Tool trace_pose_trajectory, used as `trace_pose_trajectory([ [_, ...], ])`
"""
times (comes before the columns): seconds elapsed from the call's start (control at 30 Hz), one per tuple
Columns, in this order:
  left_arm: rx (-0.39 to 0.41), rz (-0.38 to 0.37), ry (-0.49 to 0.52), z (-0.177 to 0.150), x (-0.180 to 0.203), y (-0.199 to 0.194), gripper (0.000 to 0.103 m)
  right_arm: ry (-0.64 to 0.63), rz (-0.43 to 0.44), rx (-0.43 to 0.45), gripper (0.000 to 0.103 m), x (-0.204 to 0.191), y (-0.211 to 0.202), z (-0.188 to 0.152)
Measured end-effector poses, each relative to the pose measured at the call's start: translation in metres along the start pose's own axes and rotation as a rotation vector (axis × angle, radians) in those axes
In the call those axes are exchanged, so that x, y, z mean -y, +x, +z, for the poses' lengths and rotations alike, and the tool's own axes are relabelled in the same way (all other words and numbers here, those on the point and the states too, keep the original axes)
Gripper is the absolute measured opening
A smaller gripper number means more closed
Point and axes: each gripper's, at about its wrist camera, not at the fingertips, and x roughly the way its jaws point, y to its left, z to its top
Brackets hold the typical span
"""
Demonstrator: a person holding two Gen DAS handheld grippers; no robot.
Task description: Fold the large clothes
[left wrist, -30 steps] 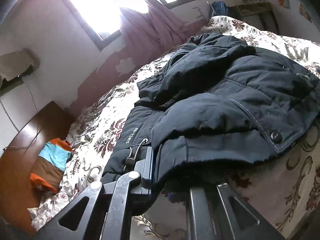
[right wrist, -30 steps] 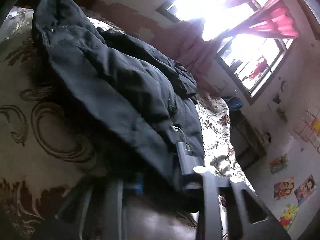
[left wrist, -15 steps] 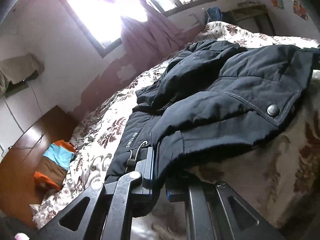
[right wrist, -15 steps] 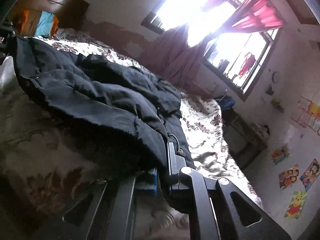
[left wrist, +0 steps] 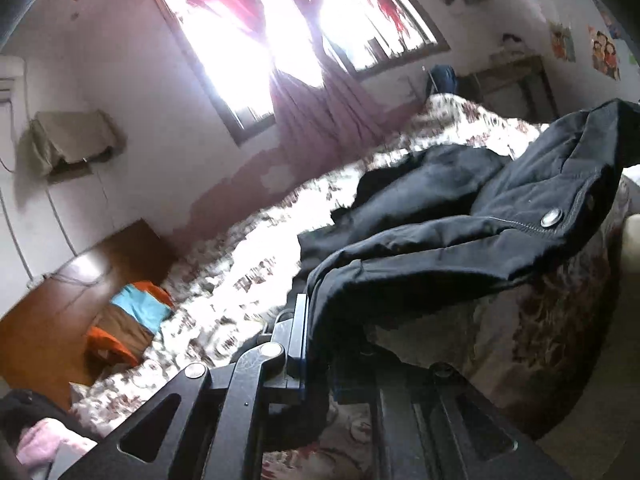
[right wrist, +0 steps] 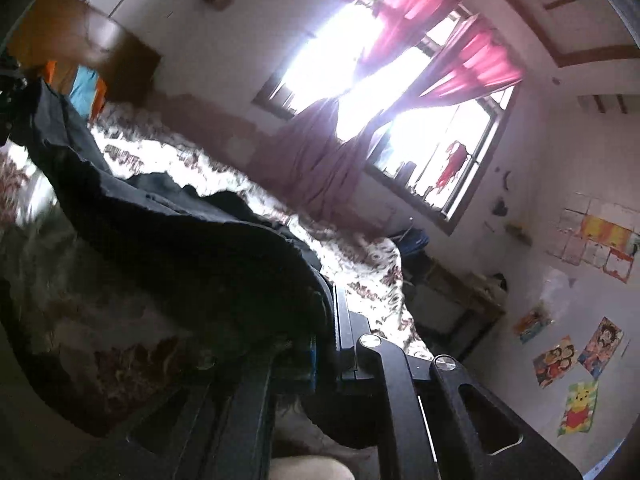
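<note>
A large dark navy padded jacket (left wrist: 460, 240) with a metal snap button lies across a bed with a floral cover (left wrist: 248, 264). My left gripper (left wrist: 320, 344) is shut on the jacket's hem and holds it lifted off the bed. In the right wrist view the jacket (right wrist: 180, 248) hangs as a raised dark fold. My right gripper (right wrist: 320, 344) is shut on the hem's other end. The fabric hides the fingertips of both grippers.
A wooden headboard (left wrist: 60, 304) with orange, blue and brown folded cloth (left wrist: 128, 320) stands at the bed's left end. A bright window with red curtains (left wrist: 280, 40) is behind. A small desk (right wrist: 460, 292) stands by the wall with posters (right wrist: 576, 360).
Both grippers have risen with the jacket's hem, lifting the near edge off the bed. The views have tilted up toward the window, and more bare bed cover shows under the jacket.
</note>
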Motion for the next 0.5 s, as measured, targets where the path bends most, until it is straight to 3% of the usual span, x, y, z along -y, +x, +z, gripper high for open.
trace_pose_trajectory([
  [0.17,0.048,0.007,0.004,0.022,-0.011,0.004,0.008,0.035,-0.010,0.048,0.004,0.010,0.035,0.020],
  [0.5,0.040,-0.020,0.059,0.082,-0.025,0.093,0.008,0.147,0.105,0.032,0.004,0.025,0.167,0.049],
])
